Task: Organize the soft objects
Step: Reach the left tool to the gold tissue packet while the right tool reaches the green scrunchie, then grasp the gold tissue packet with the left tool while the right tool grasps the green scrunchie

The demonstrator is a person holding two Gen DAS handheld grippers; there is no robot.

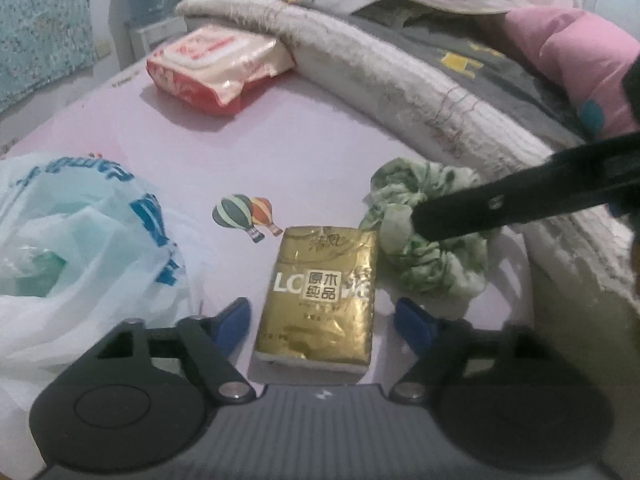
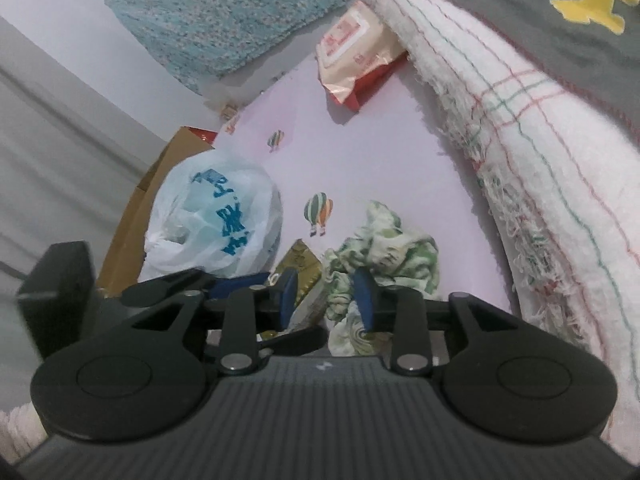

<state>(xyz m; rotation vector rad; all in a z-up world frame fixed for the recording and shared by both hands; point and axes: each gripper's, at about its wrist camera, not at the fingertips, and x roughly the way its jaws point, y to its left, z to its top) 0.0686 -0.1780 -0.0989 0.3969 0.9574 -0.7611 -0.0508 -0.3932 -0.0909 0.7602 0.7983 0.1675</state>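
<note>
Left tongs [image 1: 322, 322] spread, straddling gold tissue pack [image 1: 320, 292], long axis pointing away. Right tongs [image 2: 326, 296] part-spread around green scrunchie [image 2: 380, 248], not pinching it.

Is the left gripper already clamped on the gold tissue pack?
No: in the left wrist view the left gripper stands open, its blue pads clear of the gold tissue pack on both sides.
</note>
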